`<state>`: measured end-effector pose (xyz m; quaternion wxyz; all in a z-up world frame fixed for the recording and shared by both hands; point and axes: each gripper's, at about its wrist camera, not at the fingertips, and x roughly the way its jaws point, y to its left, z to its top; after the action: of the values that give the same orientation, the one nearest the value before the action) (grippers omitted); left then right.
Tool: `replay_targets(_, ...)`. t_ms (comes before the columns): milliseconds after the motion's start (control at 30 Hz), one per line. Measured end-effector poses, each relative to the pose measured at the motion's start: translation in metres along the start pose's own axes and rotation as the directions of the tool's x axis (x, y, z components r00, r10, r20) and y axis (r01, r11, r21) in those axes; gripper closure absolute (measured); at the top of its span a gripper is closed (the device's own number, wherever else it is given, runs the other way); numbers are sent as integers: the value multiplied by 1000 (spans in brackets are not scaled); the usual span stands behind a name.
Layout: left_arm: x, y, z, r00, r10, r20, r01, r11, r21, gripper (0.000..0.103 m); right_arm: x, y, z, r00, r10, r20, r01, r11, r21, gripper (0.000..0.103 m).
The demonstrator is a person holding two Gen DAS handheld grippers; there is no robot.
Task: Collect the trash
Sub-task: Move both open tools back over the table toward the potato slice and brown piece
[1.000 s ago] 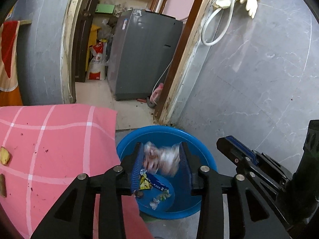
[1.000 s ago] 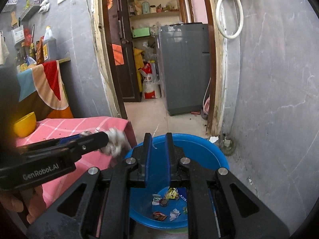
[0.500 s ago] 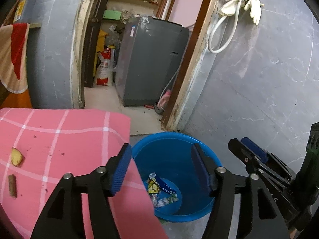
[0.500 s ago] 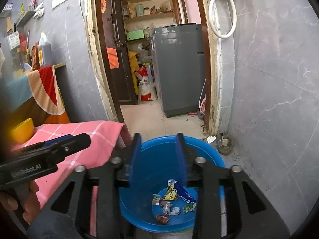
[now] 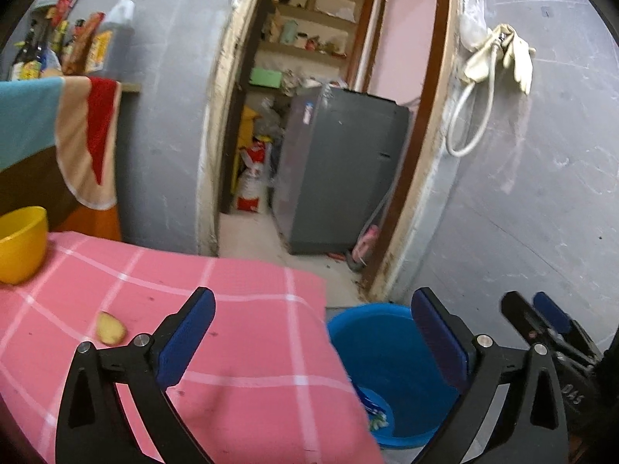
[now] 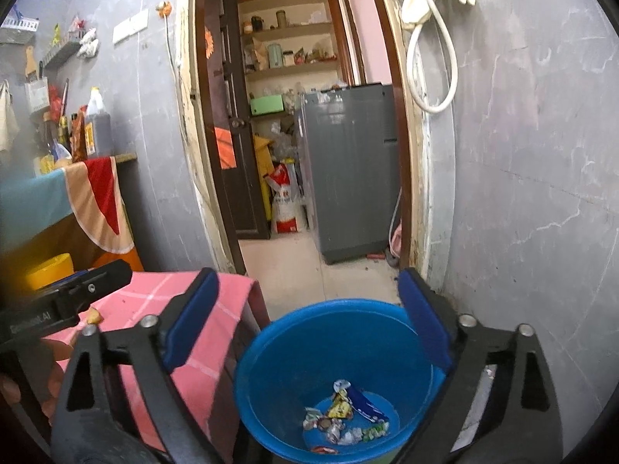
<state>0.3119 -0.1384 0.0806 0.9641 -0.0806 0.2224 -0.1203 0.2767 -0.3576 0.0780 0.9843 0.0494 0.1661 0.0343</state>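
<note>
A blue bucket (image 6: 294,352) stands on the floor by the pink-clothed table (image 5: 240,301). Several wrappers (image 6: 344,417) lie in its bottom. It also shows in the left wrist view (image 5: 387,348), partly hidden by the tablecloth. My left gripper (image 5: 313,332) is open and empty over the table's right edge. My right gripper (image 6: 305,309) is open and empty above the bucket. A yellowish food scrap (image 5: 111,333) lies on the cloth, left of my left gripper.
A yellow bowl (image 5: 21,243) sits at the table's far left. A grey wall (image 6: 534,193) rises to the right of the bucket. A doorway leads to a grey washing machine (image 6: 348,178).
My left gripper opened, dropped the crumpled wrapper into the bucket and swung left over the table. My right gripper opened wide above the bucket.
</note>
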Motion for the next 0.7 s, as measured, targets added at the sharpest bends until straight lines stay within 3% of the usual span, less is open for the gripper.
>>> replay_targets(367,-34,32,1,990,81,117,-84,996,25,2,-23,27,8,986,52,160,-49,999,-21,0)
replay_targets(700,-60,59,4,975,133,178,-138,990,16,2,-22,63,14,972,115,206,-108,993,-45,0)
